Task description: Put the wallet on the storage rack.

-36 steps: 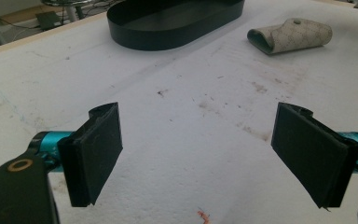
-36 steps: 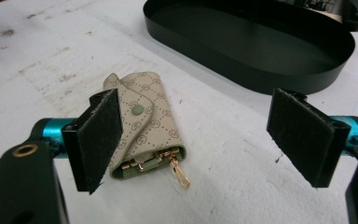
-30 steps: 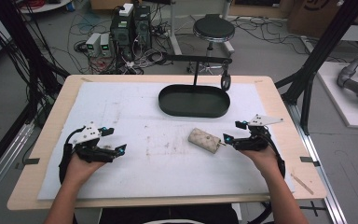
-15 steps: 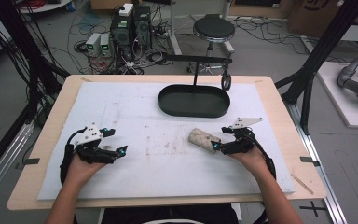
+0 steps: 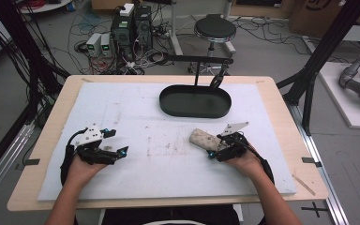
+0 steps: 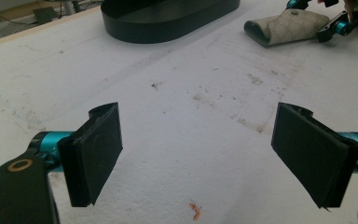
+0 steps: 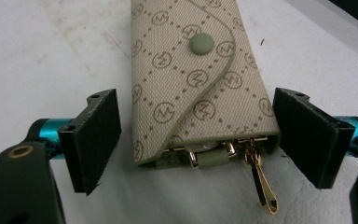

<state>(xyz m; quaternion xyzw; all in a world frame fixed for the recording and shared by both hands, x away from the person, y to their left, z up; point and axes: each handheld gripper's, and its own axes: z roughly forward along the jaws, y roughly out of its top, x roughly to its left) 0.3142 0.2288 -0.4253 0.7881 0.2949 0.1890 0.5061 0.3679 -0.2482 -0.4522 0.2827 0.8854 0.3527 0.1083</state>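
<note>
A beige patterned wallet [image 5: 203, 138] lies flat on the white mat, right of centre. My right gripper [image 5: 215, 149] is open, and its jaws stand on either side of the wallet's near end. In the right gripper view the wallet [image 7: 196, 88] shows a snap button, a flap and a gold zipper pull at the end nearest me, with a gap at each jaw. My left gripper [image 5: 118, 143] rests open on the mat at the left, nothing between its jaws. In the left gripper view the wallet [image 6: 286, 25] lies far off at the upper right.
A black oval tray [image 5: 196, 101] sits at the back of the mat, with a black stand arm over it. The white mat [image 5: 145, 117] covers most of the wooden table. Bare stained mat lies between the two grippers.
My right gripper has moved left and forward to the wallet, so its jaws now straddle the wallet's near end. The left gripper has stayed where it was.
</note>
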